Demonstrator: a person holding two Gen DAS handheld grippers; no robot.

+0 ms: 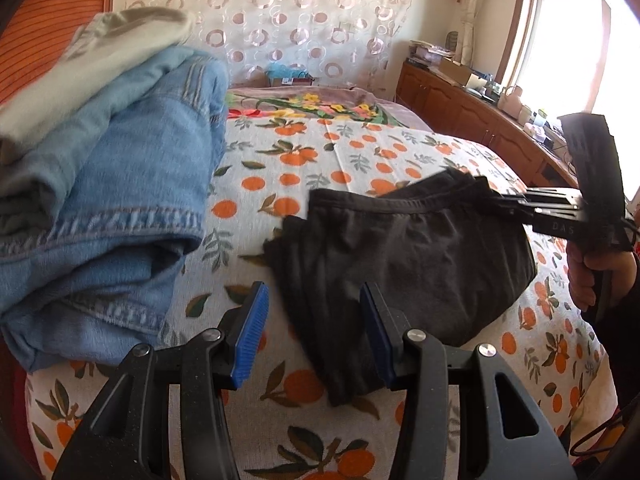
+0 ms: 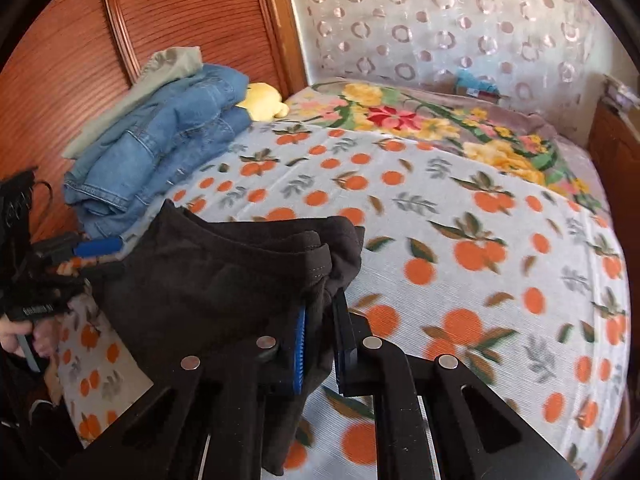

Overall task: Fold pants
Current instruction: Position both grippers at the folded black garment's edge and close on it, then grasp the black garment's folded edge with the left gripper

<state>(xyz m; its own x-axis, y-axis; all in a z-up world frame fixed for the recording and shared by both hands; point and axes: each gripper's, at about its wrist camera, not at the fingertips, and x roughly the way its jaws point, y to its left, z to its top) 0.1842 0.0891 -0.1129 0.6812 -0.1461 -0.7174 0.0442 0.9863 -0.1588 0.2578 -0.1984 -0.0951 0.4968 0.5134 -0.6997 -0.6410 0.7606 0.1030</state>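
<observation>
Bedding with an orange-fruit print covers the bed (image 1: pixel 312 160), and a floral blanket (image 2: pixel 420 120) lies across its far end. On the bed's left side, against the wooden headboard (image 2: pixel 180 20), sits a stack of folded clothes — blue jeans (image 1: pixel 120 184) with a pale garment (image 1: pixel 100 64) on top. A yellow plush toy (image 2: pixel 264 100) lies just behind that stack.

Black pants (image 1: pixel 400 256), folded into a compact bundle, lie on the bedding near the front edge, well apart from the jeans. The right gripper (image 2: pixel 320 340) has its jaws clamped on a bunched edge of the pants; dark cloth fills the narrow gap between the blue pads (image 2: pixel 299 356), and that edge is lifted slightly — seen from the left wrist, the gripper reaches in at the bundle's far right corner.

The left gripper (image 1: pixel 316 336) hovers at the near edge of the pants with its jaws wide apart. The bundle's near left corner lies between and below them; the blue pads (image 1: pixel 252 336) show no cloth against them.
</observation>
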